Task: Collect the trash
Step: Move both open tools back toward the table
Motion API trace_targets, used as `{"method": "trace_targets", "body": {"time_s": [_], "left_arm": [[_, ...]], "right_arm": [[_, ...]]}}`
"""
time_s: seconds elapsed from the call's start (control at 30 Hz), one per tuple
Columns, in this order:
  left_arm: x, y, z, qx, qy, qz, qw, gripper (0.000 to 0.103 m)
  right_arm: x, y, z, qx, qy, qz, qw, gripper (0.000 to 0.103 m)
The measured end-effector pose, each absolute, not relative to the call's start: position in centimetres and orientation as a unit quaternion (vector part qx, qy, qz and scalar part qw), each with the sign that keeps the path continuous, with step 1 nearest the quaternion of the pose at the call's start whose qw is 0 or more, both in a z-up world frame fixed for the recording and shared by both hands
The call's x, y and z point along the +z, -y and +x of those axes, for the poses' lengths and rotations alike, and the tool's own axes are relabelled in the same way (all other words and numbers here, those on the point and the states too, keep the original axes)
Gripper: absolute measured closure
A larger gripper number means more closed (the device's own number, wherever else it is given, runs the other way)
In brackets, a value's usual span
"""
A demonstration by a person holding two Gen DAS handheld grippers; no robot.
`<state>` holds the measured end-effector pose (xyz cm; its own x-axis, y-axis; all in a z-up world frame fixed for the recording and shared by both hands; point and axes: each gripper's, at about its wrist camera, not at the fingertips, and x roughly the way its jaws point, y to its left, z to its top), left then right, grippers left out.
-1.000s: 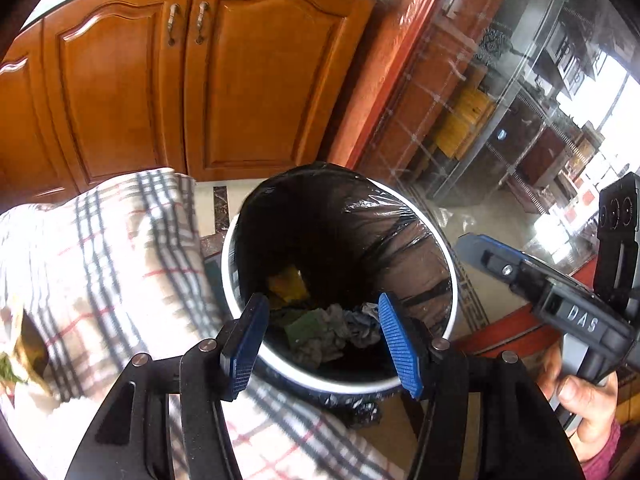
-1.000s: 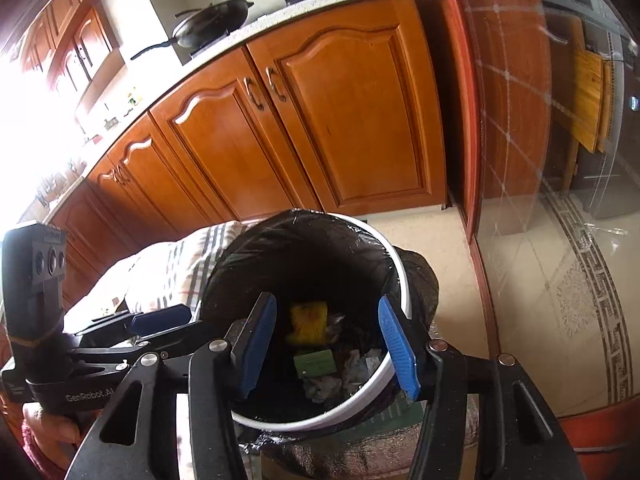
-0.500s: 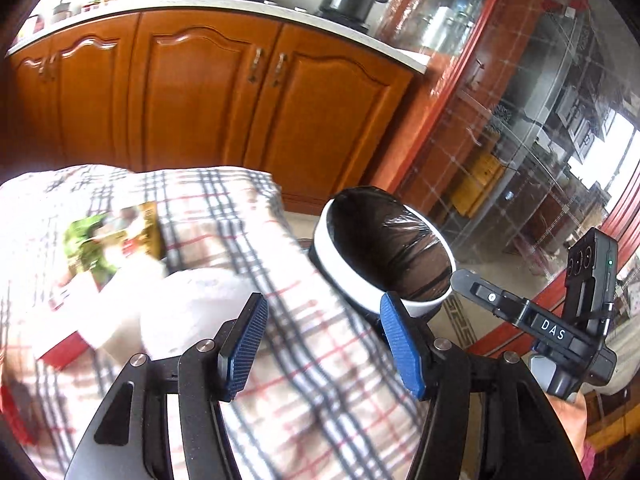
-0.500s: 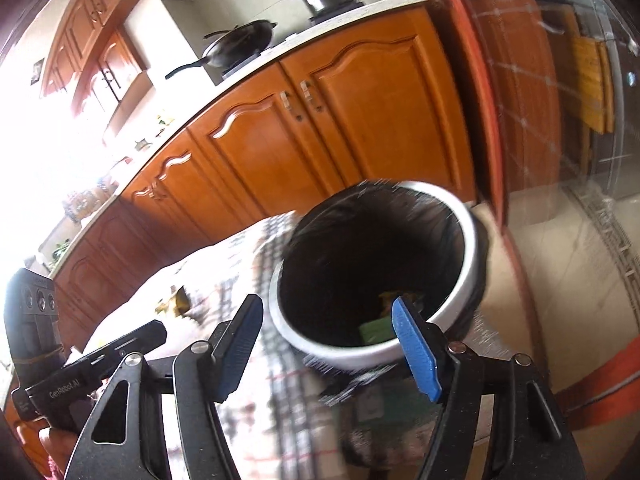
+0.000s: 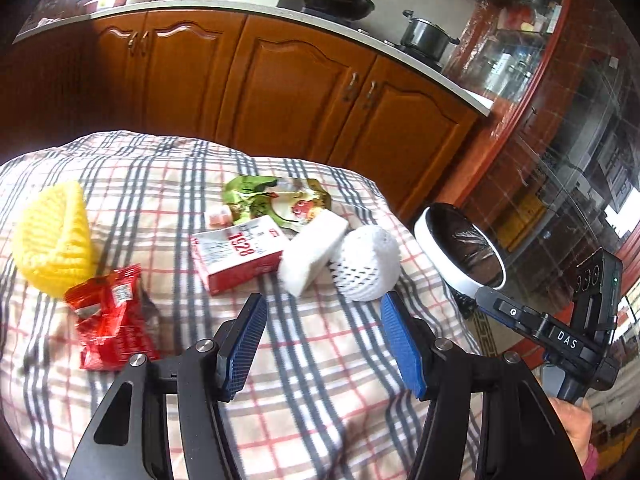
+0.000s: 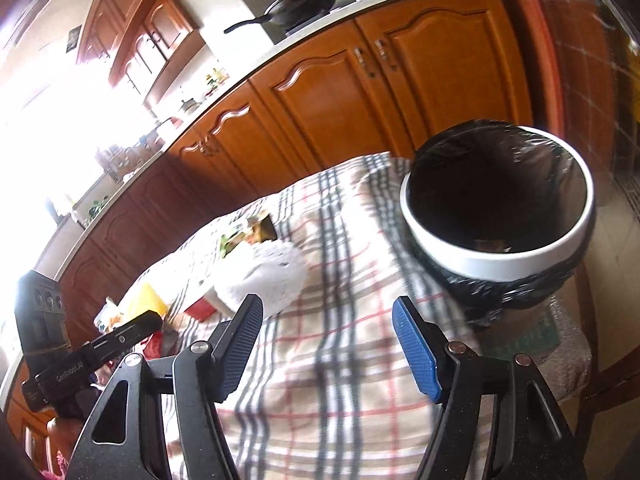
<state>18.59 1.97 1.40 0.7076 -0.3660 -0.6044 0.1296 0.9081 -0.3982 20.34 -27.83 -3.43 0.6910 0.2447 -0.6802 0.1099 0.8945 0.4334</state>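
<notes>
Above the near cloth, left gripper and right gripper both wide, empty; just beyond, white foam net (touching the sponge block); best pinched gently, then carried right to bin

Bare cloth lies before the left tool; box, sponge and net crowd beyond.

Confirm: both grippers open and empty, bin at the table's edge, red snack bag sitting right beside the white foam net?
Not quite. In the left wrist view the red snack bag sits beside the yellow foam net, well apart from the white foam net. Everything else holds.
</notes>
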Motion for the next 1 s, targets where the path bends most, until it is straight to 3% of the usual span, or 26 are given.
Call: {"method": "trace_targets", "body": {"time_s": [0.77, 1.0], "left_arm": [[3.5, -14.2, 13.7, -0.001, -0.314, -0.218, 0.924, 0.043], [2.9, -16.9, 16.6, 0.054, -0.321, -0.219, 0.920, 0.044]], "right_arm": [[-4.7, 11.7, 23.2, 0.190, -0.431, 0.158, 0.868, 0.034], [-5.6, 6.4, 25.2, 0.244, -0.440, 0.139, 0.853, 0.043]]}}
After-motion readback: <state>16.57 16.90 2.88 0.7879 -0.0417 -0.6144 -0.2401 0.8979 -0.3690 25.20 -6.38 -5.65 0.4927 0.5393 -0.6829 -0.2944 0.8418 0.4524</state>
